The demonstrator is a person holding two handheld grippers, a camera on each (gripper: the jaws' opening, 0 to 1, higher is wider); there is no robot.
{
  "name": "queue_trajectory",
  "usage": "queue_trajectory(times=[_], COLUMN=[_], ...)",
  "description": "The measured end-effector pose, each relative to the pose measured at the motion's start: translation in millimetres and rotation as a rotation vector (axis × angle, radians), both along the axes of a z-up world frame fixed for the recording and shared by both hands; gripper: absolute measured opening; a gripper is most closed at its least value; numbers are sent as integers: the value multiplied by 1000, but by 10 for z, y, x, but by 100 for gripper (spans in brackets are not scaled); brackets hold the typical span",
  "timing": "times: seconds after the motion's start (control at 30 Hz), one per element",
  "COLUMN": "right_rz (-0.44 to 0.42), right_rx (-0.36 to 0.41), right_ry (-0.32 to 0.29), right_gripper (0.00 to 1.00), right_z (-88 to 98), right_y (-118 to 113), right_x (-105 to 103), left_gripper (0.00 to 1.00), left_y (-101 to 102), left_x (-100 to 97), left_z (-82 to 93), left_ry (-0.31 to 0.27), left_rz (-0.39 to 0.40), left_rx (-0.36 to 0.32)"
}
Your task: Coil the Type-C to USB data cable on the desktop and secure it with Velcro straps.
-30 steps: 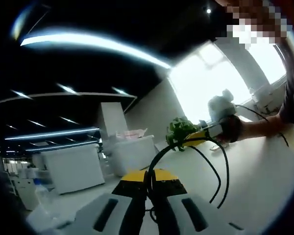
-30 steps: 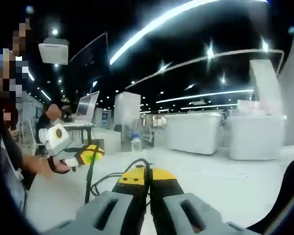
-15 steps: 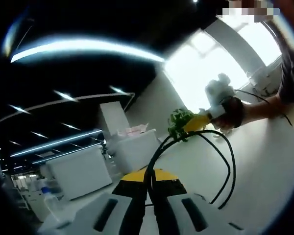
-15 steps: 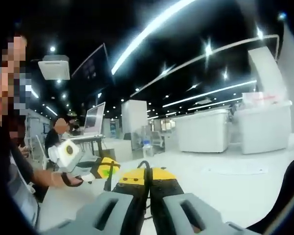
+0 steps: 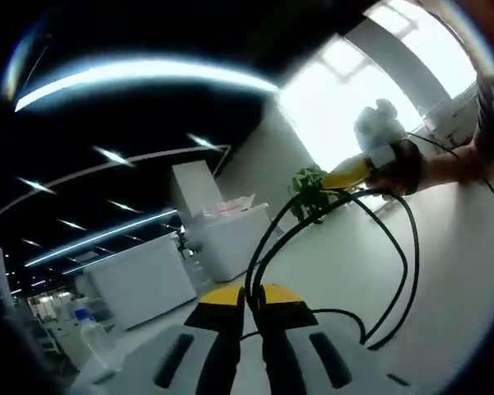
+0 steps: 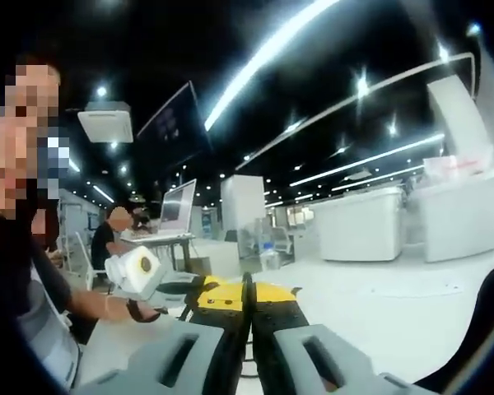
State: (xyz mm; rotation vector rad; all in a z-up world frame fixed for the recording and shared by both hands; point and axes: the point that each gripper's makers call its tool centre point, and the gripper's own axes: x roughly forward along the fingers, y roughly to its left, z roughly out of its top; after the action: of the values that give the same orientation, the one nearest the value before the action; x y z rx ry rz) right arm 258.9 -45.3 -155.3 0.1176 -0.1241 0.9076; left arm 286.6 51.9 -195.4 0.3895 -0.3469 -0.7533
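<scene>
A black cable (image 5: pixel 346 214) runs in loops between my two grippers, held up above the white desktop (image 5: pixel 445 271). In the left gripper view my left gripper (image 5: pixel 249 298) is shut on the cable, which rises from its yellow-tipped jaws and arcs over to the right gripper (image 5: pixel 358 171), held in a hand at the upper right. My right gripper (image 6: pixel 247 290), in its own view, is shut on the cable (image 6: pixel 246 284) too. The left gripper (image 6: pixel 185 286) appears low at the left there, close beside the right jaws.
A green plant (image 5: pixel 313 193) stands behind the cable loops. White counters (image 5: pixel 144 276) sit in the background. A person sits at a laptop (image 6: pixel 177 210) far left in the right gripper view. A water bottle (image 5: pixel 86 329) stands at the lower left.
The two grippers have come closer together; in the right gripper view the left gripper now sits right beside the right jaws. The cable loops stand taller and fuller.
</scene>
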Motion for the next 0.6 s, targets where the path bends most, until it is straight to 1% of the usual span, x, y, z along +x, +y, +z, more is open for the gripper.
queue_trajectory(times=[0.23, 0.47, 0.6], right_rz=[45, 87, 106], right_rx=[24, 37, 45], right_ry=[17, 31, 39], right_gripper=[1, 1, 1], right_z=[2, -16, -14], right_y=[68, 139, 159], right_x=[-65, -127, -148], left_gripper=[10, 11, 11], left_y=[9, 52, 49], left_x=[29, 64, 59], left_z=[-33, -22, -12], left_ry=[11, 24, 26], left_rz=[9, 24, 20], left_rx=[2, -16, -25])
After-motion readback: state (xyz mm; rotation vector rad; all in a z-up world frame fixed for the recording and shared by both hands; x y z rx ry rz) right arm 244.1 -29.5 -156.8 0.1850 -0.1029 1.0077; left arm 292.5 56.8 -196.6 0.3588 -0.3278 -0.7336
